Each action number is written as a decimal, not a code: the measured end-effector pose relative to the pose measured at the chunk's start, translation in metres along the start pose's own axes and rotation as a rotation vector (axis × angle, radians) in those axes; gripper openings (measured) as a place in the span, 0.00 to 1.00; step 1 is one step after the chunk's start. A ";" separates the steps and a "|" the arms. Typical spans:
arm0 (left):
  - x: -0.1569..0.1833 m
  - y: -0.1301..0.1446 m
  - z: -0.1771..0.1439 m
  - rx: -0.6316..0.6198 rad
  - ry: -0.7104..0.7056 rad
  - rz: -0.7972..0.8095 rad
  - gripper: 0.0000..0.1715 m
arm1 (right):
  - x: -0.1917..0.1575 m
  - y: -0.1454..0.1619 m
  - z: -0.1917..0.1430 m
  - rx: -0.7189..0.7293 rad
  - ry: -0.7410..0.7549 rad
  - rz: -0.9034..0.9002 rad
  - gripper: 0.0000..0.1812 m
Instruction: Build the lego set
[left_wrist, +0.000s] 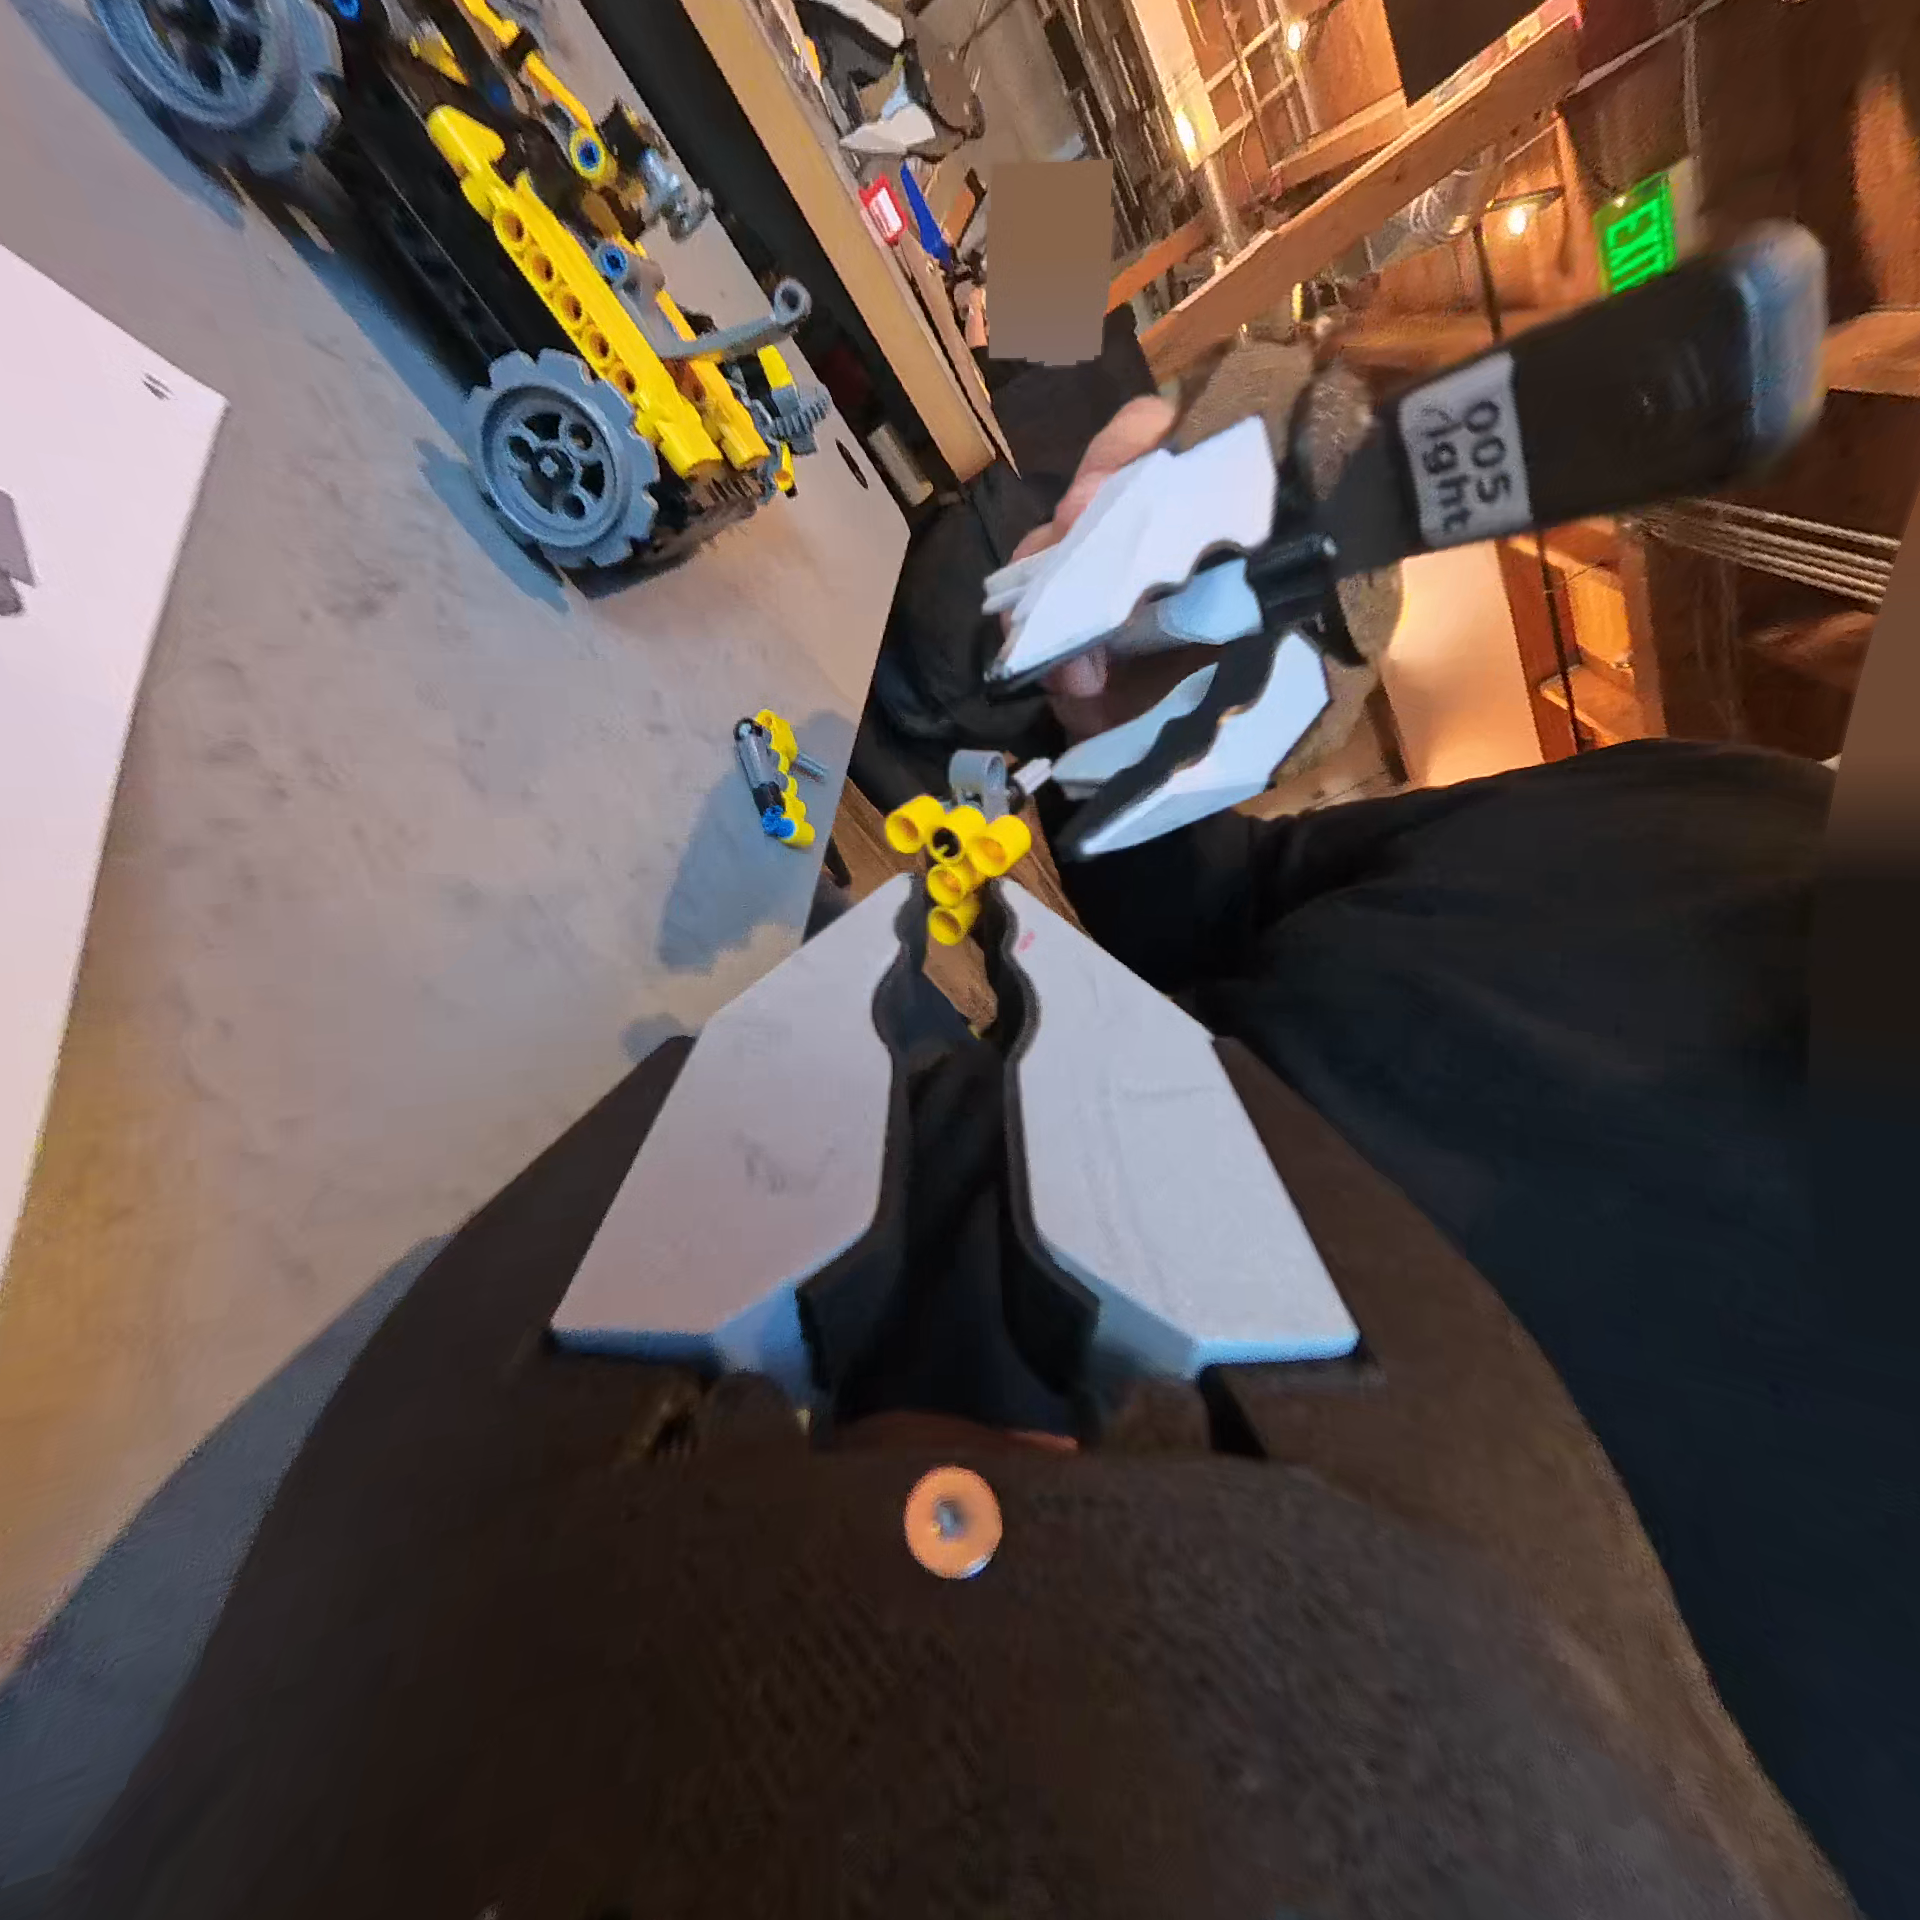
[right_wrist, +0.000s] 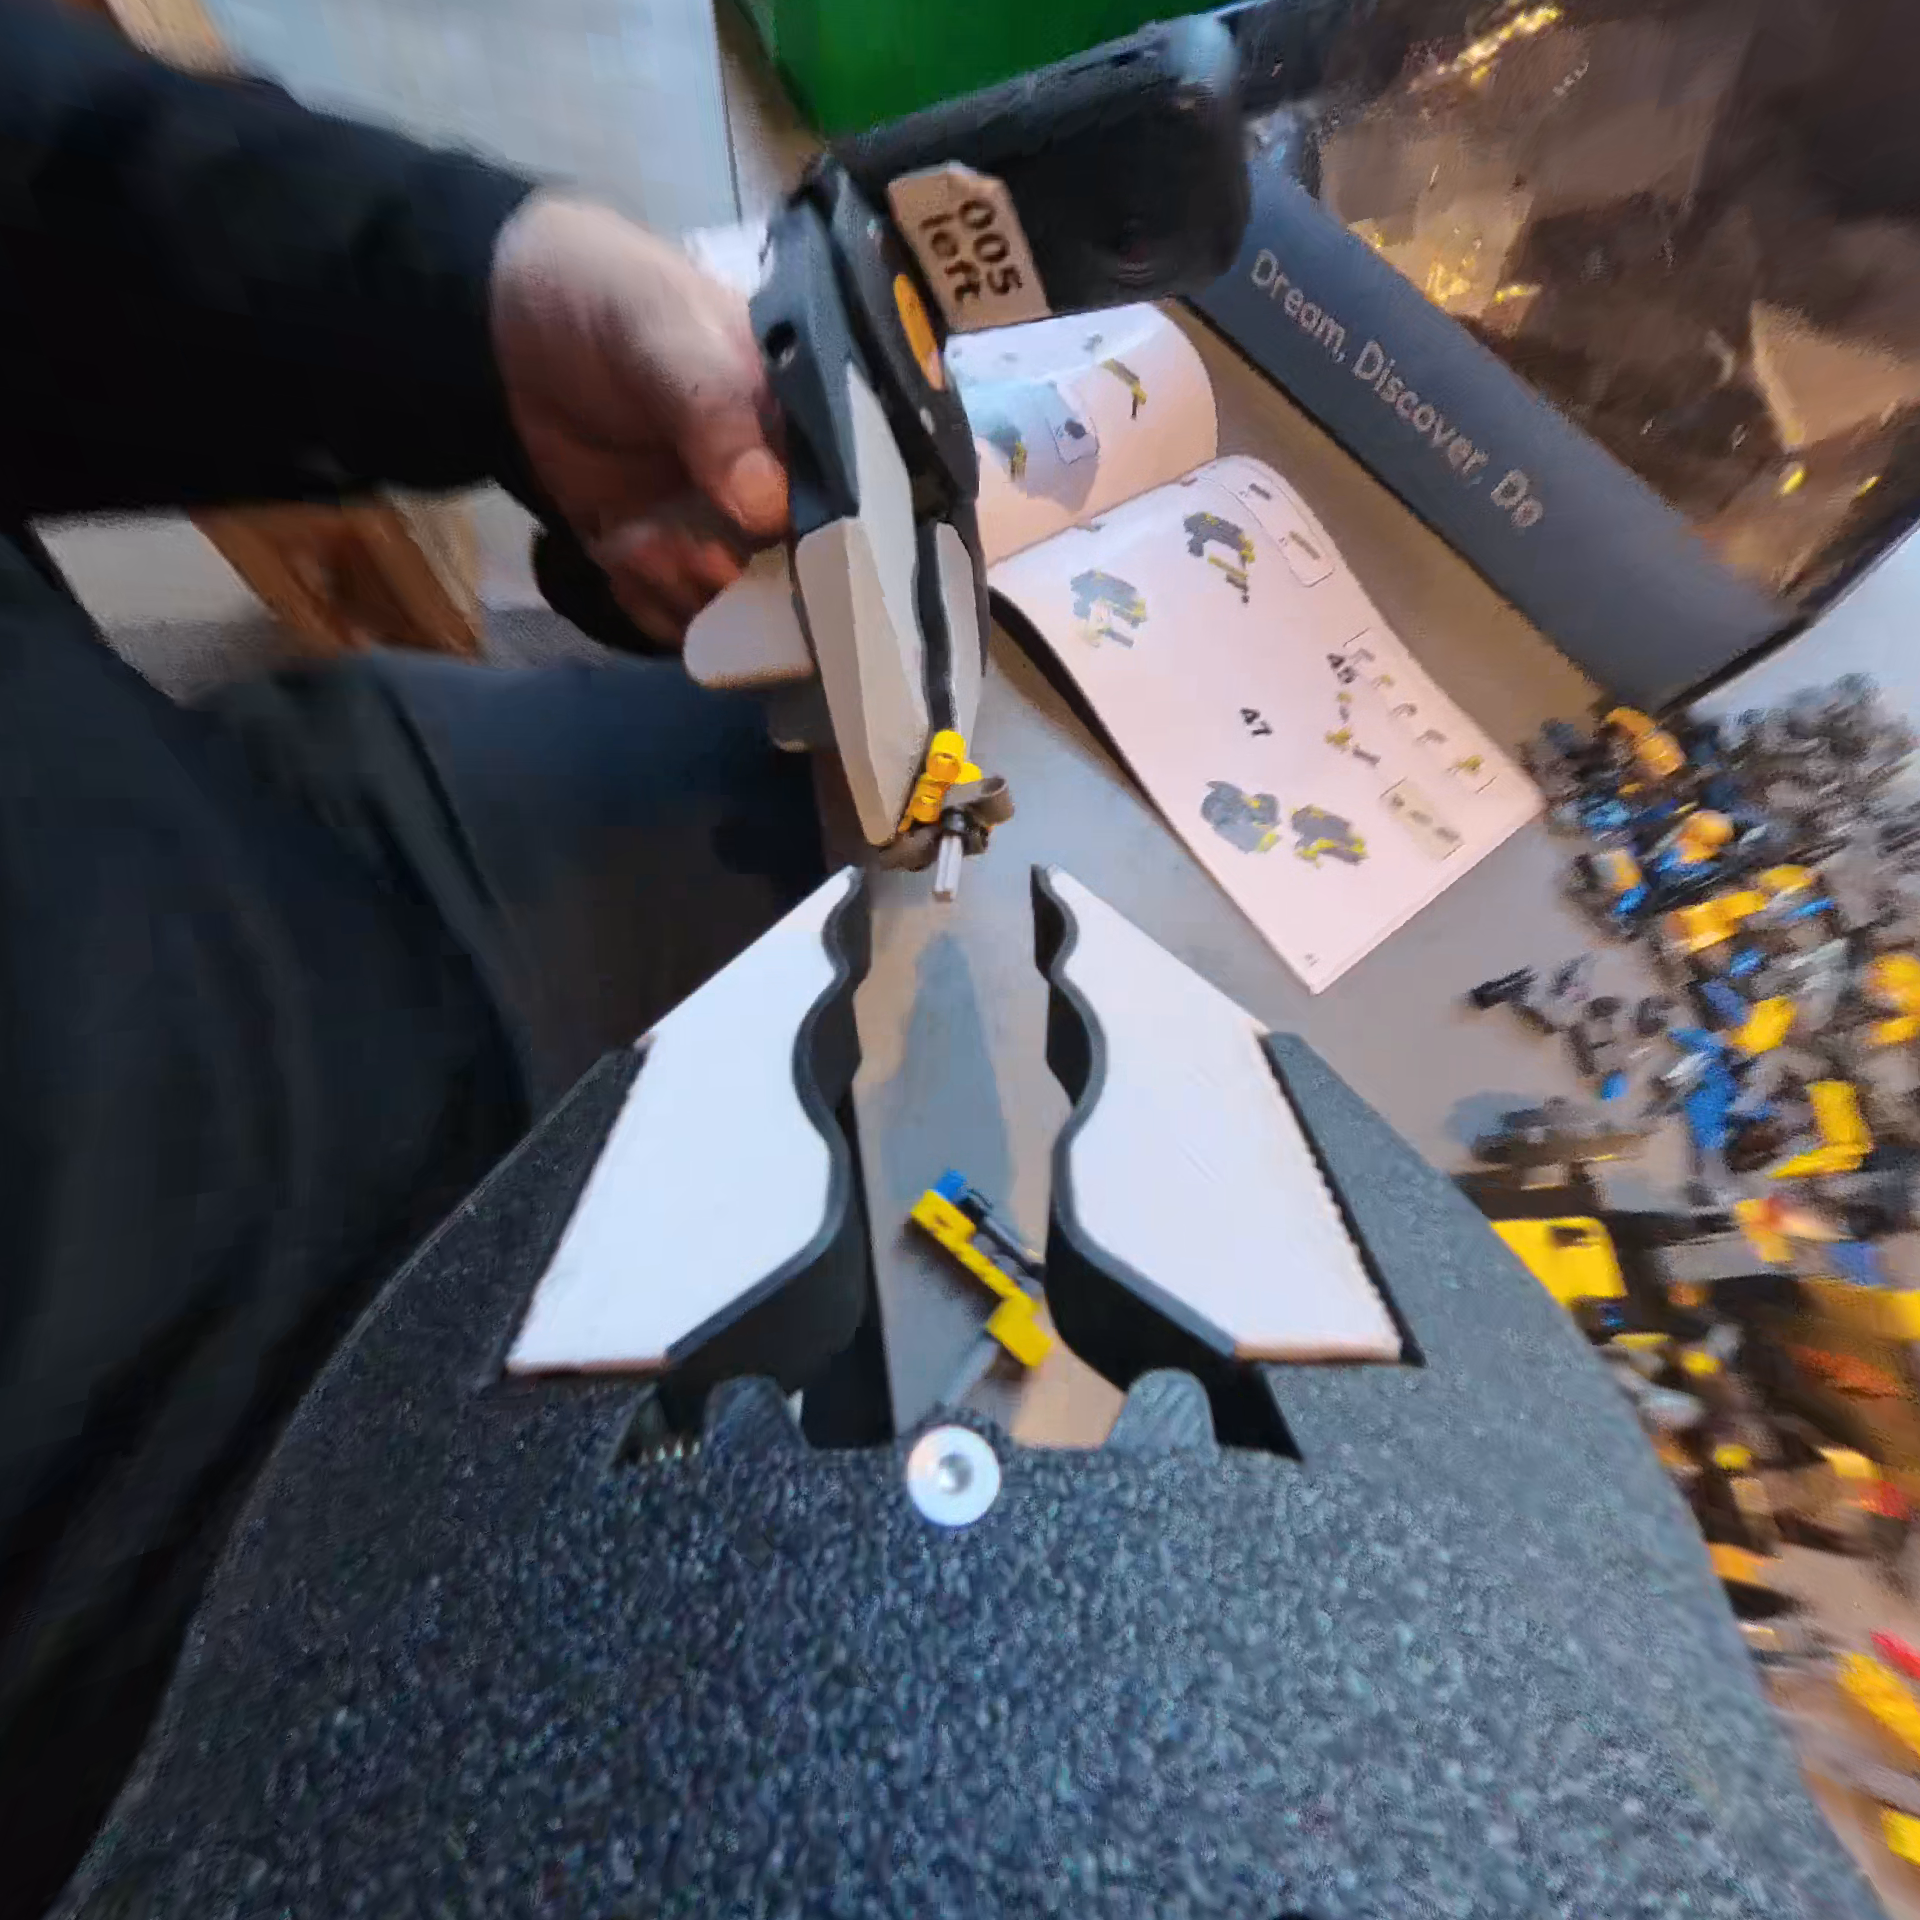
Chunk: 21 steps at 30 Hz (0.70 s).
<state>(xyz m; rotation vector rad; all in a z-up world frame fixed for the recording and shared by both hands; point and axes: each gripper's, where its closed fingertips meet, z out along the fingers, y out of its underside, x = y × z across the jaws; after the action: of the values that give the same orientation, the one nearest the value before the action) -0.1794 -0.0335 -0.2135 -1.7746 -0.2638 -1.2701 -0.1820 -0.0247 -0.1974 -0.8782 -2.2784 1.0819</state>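
Note:
My left gripper (left_wrist: 951, 920) is shut on a small yellow T-shaped beam piece (left_wrist: 961, 847) with a grey connector (left_wrist: 977, 774) and a pale axle pin on it, held in the air off the table's edge. My right gripper (right_wrist: 945, 883) is open and empty, its tips just short of that pin (right_wrist: 945, 868). The yellow piece (right_wrist: 940, 774) and the left gripper (right_wrist: 904, 800) show close ahead in the right wrist view. The right gripper (left_wrist: 1039, 753) shows open in the left wrist view, beside the piece.
A yellow and black wheeled model (left_wrist: 582, 312) stands on the grey table (left_wrist: 364, 831). A small yellow sub-assembly (right_wrist: 987, 1268) lies below my right fingers. An open instruction booklet (right_wrist: 1247, 727), a dark box (right_wrist: 1455, 436) and a pile of loose pieces (right_wrist: 1714, 1039) lie to the right. Only a small space, under 4 cm, lies between the two pairs of fingers.

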 end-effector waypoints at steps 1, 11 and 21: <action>0.000 0.002 0.001 -0.009 0.003 -0.013 0.05 | -0.001 0.002 0.003 -0.034 0.033 -0.083 0.14; 0.002 0.001 -0.007 -0.007 -0.059 -0.010 0.09 | 0.007 0.007 0.012 -0.127 0.154 -0.209 0.02; 0.008 -0.001 -0.029 -0.183 -0.412 0.869 0.27 | -0.011 0.001 0.005 0.129 -0.339 0.741 0.02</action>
<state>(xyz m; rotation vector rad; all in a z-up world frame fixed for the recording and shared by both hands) -0.1946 -0.0577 -0.2044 -1.9592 0.3845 -0.3148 -0.1777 -0.0344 -0.2022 -1.6570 -2.1303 1.7770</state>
